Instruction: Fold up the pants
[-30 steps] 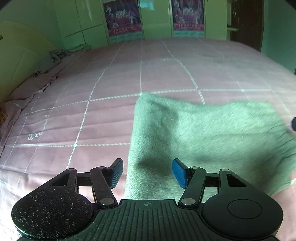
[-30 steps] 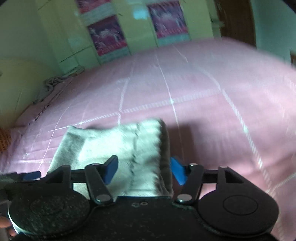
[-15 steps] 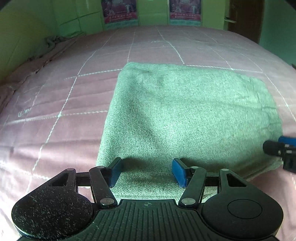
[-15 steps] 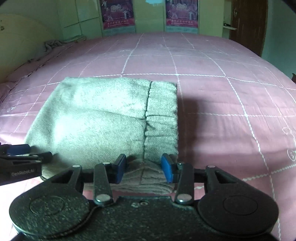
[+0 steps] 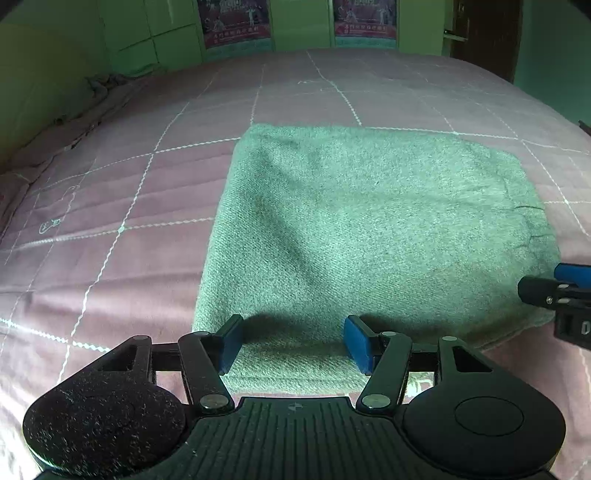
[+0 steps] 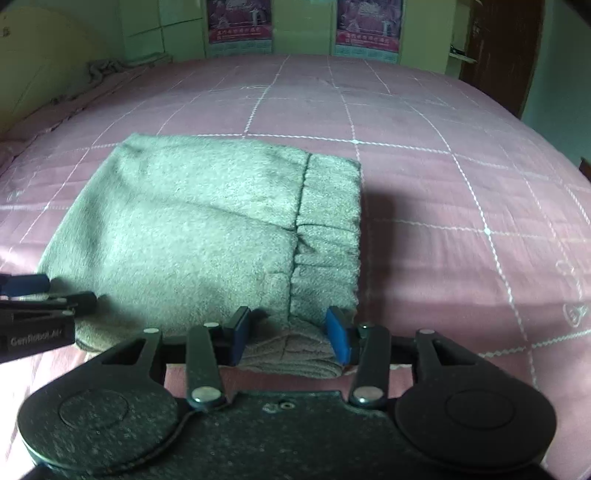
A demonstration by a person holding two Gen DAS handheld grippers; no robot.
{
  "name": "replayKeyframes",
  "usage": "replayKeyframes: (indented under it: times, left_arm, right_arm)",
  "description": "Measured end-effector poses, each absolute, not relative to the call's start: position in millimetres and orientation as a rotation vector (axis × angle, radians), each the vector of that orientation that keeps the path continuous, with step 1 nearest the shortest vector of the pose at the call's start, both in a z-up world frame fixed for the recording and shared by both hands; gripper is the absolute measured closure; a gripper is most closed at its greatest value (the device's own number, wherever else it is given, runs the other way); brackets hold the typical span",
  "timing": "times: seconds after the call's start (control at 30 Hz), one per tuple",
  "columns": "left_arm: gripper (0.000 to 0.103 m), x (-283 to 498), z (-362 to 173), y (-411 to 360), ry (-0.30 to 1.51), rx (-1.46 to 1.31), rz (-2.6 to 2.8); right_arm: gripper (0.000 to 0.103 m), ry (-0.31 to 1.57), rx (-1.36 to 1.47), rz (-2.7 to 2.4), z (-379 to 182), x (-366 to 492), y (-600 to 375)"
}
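Observation:
The grey-green pants lie folded into a flat rectangle on the pink quilted bed; in the right wrist view the elastic waistband forms the right side. My left gripper is open, its blue pads either side of the near left edge of the pants, not clamping. My right gripper is open over the near right corner at the waistband. Each gripper's tip shows in the other's view: the right one, the left one.
The pink bed with a white grid pattern stretches far behind the pants. Bunched bedding lies at the far left against the green wall. Posters hang on the far wall; a dark door stands at the right.
Both grippers came down low over the near edge of the pants. The right gripper's jaws narrowed half a second ago and are now wider. The pants lie flat and still.

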State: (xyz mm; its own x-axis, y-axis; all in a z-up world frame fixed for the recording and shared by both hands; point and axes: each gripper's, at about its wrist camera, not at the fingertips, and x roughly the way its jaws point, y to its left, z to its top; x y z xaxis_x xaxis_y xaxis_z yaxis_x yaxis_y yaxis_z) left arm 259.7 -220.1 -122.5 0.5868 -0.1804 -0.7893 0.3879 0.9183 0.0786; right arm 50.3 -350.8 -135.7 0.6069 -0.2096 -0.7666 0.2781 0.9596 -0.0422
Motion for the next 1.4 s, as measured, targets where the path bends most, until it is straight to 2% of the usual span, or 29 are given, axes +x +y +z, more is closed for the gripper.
replayKeyframes:
  times: [0.07,0.13,0.3,0.37,0.47,0.57,0.63,0.7,0.87,1.03,1.4]
  left_arm:
    - [0.017,259.2,-118.3,-216.1,0.886,0.224,-0.335]
    - [0.012,254.8,-112.3,-213.2,0.854,0.215,-0.318]
    - [0.010,249.0,-98.9,-213.8,0.830,0.225,-0.288]
    - [0.000,245.1,-93.1,-213.7,0.817,0.224,-0.280]
    - [0.000,242.1,-86.4,-212.6,0.816,0.204,-0.300]
    - [0.000,247.1,-87.6,-213.9,0.891,0.180,-0.280]
    - [0.000,250.8,-91.3,-217.5,0.965,0.193,-0.239]
    - [0.000,252.4,-94.5,-221.2,1.025,0.250,-0.228]
    - [0.000,232.1,-89.3,-224.7,0.955,0.385,-0.221]
    - [0.000,215.2,-75.0,-219.3,0.947,0.391,-0.232]
    - [0.000,139.5,0.5,-166.9,0.818,0.306,-0.230]
  right_arm:
    - [0.056,0.844,0.112,-0.283,-127.1,44.3,-350.3]
    - [0.046,0.813,0.163,-0.294,-119.8,37.8,-352.1]
    - [0.040,0.802,0.186,-0.303,-106.9,27.5,-344.6]
    - [0.038,0.810,0.192,-0.303,-104.8,24.4,-342.1]
    - [0.030,0.865,0.216,-0.306,-104.4,24.3,-342.1]
    - [0.023,0.902,0.241,-0.313,-104.8,22.7,-342.4]
    - [0.008,0.915,0.251,-0.316,-104.3,20.9,-342.4]
    - [0.001,0.933,0.261,-0.312,-103.2,18.5,-342.6]
    - [0.000,0.944,0.246,-0.335,-96.0,9.3,-340.4]
    - [0.000,1.085,0.233,-0.364,-104.6,9.1,-341.0]
    - [0.000,1.038,0.186,-0.311,-59.8,-47.1,-311.2]
